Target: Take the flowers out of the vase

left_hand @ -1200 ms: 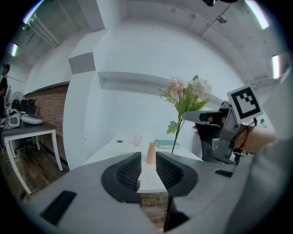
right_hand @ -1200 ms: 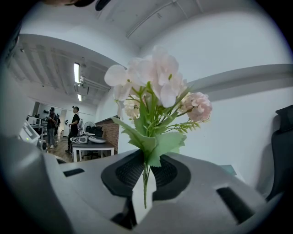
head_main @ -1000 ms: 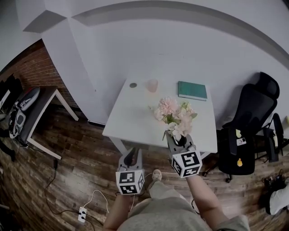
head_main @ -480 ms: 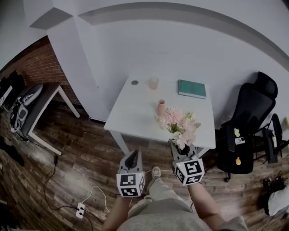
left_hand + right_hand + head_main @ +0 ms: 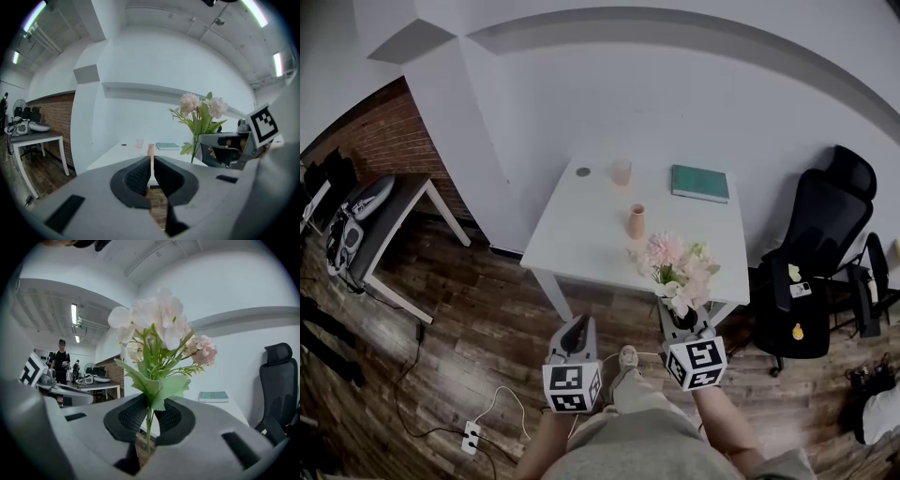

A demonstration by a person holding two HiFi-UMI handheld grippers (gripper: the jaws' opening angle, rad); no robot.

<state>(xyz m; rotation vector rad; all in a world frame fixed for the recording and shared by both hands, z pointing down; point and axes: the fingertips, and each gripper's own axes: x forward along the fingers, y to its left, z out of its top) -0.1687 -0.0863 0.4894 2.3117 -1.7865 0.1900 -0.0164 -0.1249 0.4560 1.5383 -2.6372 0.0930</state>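
Note:
A small pink vase (image 5: 636, 221) stands upright on the white table (image 5: 581, 246) with nothing in it; it also shows beyond the left jaws as the vase (image 5: 151, 150). My right gripper (image 5: 680, 317) is shut on the green stems of the pink and white flowers (image 5: 678, 272), held over the table's near edge, clear of the vase. In the right gripper view the stems (image 5: 149, 427) pass between the pads of that gripper (image 5: 149, 416), under the blooms (image 5: 159, 324). My left gripper (image 5: 575, 330) hangs below the table edge, shut and empty (image 5: 151, 164).
A green book (image 5: 699, 184), a pale cup (image 5: 622, 172) and a dark round coaster (image 5: 583, 172) lie at the table's far side. A black office chair (image 5: 825, 244) stands to the right. A side table (image 5: 380, 230) with gear is left, and a person stands far off.
The right gripper has drawn the flowers back toward me, off the vase, which now stands uncovered on the table. The left gripper has stayed low near the floor side.

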